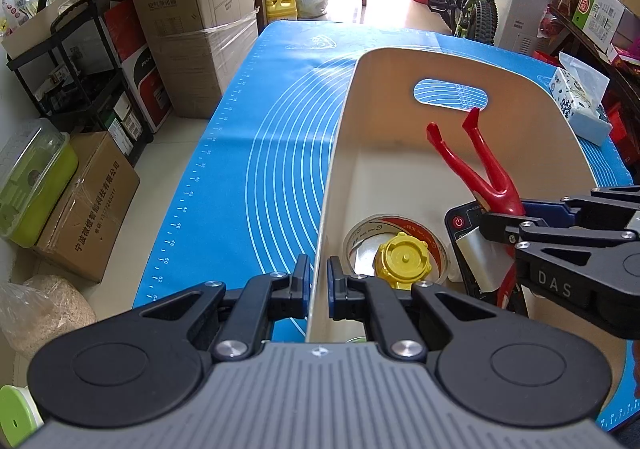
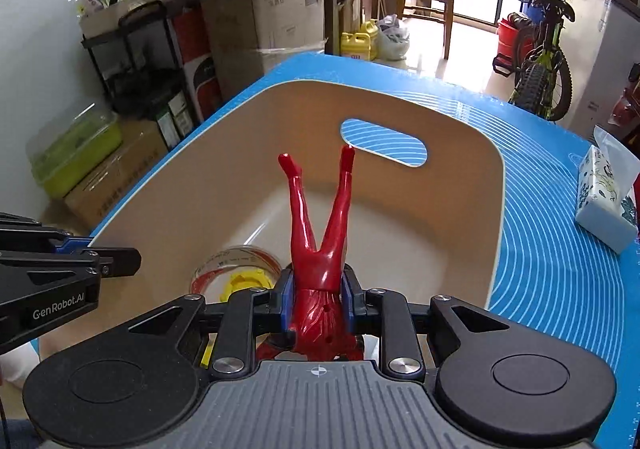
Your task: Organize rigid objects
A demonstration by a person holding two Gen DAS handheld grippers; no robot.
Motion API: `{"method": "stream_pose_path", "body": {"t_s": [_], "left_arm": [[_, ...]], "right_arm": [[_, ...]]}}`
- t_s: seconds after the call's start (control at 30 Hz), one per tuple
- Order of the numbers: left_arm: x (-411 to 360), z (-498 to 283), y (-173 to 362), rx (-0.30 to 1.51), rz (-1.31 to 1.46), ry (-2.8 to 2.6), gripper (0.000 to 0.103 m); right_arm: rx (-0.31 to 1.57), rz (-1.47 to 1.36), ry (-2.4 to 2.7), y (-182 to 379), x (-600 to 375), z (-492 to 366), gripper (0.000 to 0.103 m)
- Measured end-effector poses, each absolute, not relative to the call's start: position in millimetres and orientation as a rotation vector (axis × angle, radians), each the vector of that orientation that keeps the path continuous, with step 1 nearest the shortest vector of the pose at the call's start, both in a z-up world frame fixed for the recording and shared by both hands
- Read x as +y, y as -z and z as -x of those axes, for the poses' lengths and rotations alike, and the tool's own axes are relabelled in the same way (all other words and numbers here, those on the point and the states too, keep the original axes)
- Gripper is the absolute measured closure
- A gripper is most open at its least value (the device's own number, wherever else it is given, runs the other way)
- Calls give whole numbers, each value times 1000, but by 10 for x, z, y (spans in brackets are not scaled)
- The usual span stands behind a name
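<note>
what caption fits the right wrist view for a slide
Right gripper holds a red figure legs-up over the beige bin.

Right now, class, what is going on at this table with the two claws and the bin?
A person is tidying loose items into a beige bin on a blue mat. The left claw is shut on the bin's near wall, steadying it. The right claw grips a red toy figure by its torso, legs pointing away, held over the inside of the bin. A roll of clear tape with a yellow cap inside it and a black device with a red power button already lie inside.
</note>
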State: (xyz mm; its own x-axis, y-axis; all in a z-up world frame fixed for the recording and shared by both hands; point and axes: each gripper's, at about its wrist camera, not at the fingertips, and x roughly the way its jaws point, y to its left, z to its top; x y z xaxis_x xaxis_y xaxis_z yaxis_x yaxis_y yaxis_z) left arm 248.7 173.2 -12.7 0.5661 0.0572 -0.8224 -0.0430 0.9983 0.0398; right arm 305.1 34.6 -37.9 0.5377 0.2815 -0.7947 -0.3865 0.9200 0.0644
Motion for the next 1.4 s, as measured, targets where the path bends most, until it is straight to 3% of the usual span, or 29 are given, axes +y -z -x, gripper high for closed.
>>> {"method": "stream_pose_path", "body": {"t_s": [0.07, 0.2, 0.33, 0.37, 0.4, 0.43, 0.47, 0.5, 0.77, 1.4], "left_arm": [[1722, -2494, 121, 966, -19, -62, 93], [1719, -2497, 99, 957, -23, -69, 93], [1695, -2460, 53, 941, -26, -76, 91], [1686, -2452, 34, 937, -31, -80, 86], [1679, -2443, 11, 933, -37, -83, 63], [1669, -2426, -22, 920, -43, -92, 49], [1660, -2402, -61, 900, -47, -101, 29], [1650, -2378, -106, 878, -49, -108, 23], [1534, -2200, -359, 836, -70, -119, 20], [877, -1489, -838, 776, -97, -76, 20]], "right_arm": [[925, 110, -398, 361, 319, -3054, 67], [894, 81, -386, 263, 229, -3013, 49], [856, 77, -378, 151, 178, -2945, 39], [848, 73, -377, 121, 151, -2918, 37], [840, 67, -377, 89, 130, -2897, 34], [833, 60, -376, 52, 102, -2882, 31], [827, 53, -375, 20, 76, -2860, 30], [820, 47, -373, -14, 54, -2843, 27], [772, 22, -353, -272, -165, -2657, 12], [715, 17, -270, -723, -866, -1777, 9]]}}
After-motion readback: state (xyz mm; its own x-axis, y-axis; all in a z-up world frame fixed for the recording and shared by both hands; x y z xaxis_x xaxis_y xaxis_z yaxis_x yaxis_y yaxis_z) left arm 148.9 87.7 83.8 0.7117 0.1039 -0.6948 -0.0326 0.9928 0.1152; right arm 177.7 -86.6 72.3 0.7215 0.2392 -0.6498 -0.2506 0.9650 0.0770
